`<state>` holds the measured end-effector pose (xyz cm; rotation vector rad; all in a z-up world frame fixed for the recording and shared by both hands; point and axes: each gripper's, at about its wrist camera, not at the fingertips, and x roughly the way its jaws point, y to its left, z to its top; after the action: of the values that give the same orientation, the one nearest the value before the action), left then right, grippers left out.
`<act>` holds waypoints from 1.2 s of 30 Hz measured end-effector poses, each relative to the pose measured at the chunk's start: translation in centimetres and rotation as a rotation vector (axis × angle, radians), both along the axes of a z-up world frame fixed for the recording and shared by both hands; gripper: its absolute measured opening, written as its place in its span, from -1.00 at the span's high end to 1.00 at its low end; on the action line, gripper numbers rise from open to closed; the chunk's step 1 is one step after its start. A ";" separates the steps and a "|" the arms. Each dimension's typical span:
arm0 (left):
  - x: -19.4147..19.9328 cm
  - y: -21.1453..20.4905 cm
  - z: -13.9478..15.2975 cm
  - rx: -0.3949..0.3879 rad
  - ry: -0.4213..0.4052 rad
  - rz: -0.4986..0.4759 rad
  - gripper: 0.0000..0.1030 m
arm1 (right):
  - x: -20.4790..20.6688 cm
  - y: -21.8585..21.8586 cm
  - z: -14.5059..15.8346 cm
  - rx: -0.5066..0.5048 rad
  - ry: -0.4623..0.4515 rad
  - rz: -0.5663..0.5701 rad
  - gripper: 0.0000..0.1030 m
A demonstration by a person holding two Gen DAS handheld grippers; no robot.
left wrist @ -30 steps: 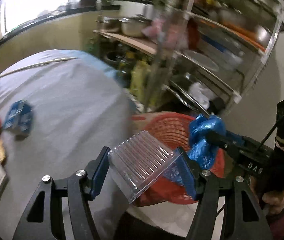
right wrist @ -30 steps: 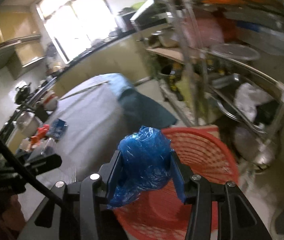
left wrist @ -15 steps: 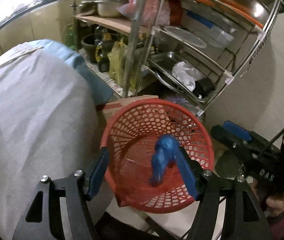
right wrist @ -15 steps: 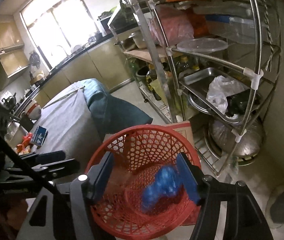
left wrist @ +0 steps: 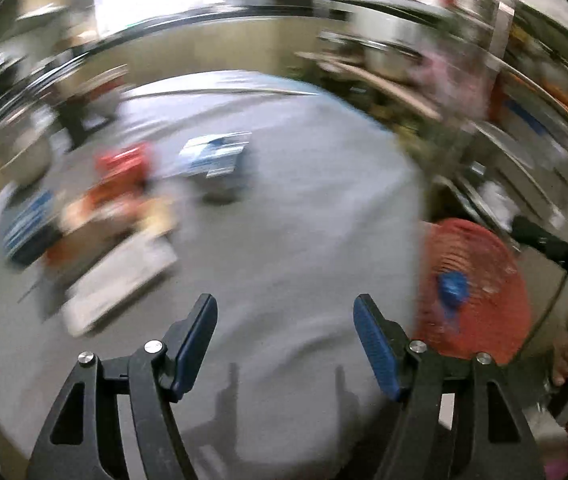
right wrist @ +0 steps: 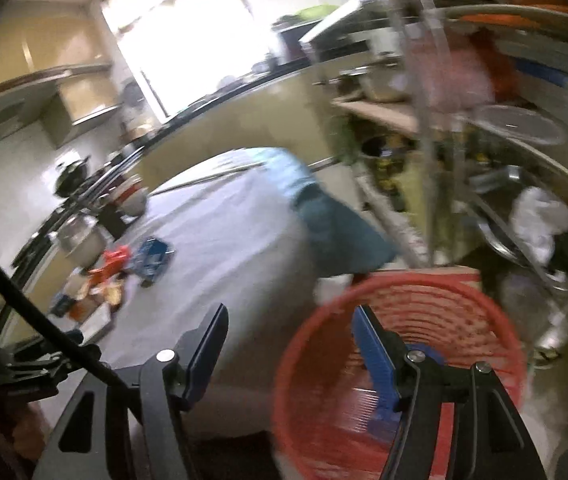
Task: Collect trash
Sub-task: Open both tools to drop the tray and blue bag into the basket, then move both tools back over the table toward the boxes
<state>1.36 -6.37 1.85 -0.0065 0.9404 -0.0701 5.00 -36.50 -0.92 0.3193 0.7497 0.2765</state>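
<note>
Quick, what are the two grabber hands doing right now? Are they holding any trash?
Left gripper: jaws opening, nothing between them, above the grey tablecloth.
Right gripper: jaws open, holding nothing, by the red basket.

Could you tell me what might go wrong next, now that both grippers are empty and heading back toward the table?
1. The red basket stands right against the table's edge; a passing gripper could knock it over and spill the blue bag.
2. The leftover wrappers lie bunched together, so a quick grab may catch two or push one off.
3. The left gripper, its jaws opening with nothing between them, could snag the loose tablecloth.
</note>
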 end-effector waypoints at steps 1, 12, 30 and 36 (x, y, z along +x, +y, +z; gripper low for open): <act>-0.5 1.6 0.1 0.002 -0.002 0.040 -0.39 | 0.4 1.2 0.2 0.006 -0.001 0.024 -0.33; -4.2 13.2 -0.3 0.048 -0.033 0.282 -0.42 | 2.2 14.1 0.6 0.029 0.030 0.281 -0.33; 5.6 12.7 -4.1 0.089 0.012 -0.089 -0.53 | 1.9 14.5 -1.0 0.013 0.118 0.264 -0.33; 6.6 12.3 -6.1 0.095 0.054 -0.107 -0.53 | 1.8 14.8 -1.3 0.015 0.122 0.274 -0.33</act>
<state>7.96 5.91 -4.23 0.1304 0.9972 -0.1247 6.81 -21.75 -2.17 0.2484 0.9131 0.5249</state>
